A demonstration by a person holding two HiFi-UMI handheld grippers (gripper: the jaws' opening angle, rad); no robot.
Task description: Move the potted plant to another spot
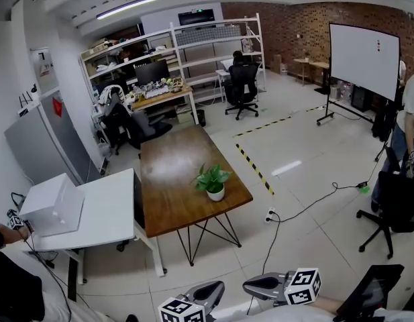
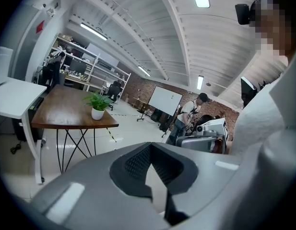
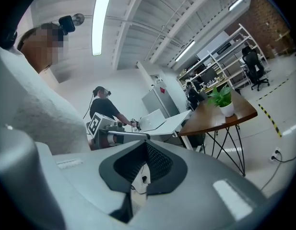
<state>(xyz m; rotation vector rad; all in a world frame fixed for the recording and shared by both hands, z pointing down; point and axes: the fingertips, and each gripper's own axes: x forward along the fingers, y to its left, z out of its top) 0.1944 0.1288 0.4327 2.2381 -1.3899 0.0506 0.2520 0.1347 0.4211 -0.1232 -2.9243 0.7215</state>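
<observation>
The potted plant [image 1: 212, 181], green leaves in a small white pot, stands near the front right corner of the brown wooden table [image 1: 173, 186]. Both grippers are low at the bottom of the head view, well short of the table. My left gripper [image 1: 217, 288] and my right gripper [image 1: 250, 286] are both shut with nothing between their jaws. The left gripper view shows the plant [image 2: 97, 104] far off to the left beyond the shut left gripper [image 2: 150, 146]. In the right gripper view the plant [image 3: 223, 99] is far off to the right of the right gripper [image 3: 147, 143].
A white desk [image 1: 99, 220] with a white box [image 1: 52, 205] adjoins the table's left side. A person [image 1: 5, 237] stands at the far left. A black chair [image 1: 394, 206], another person and a whiteboard [image 1: 364, 58] are at right. A cable [image 1: 307, 203] and striped tape [image 1: 255, 169] cross the floor.
</observation>
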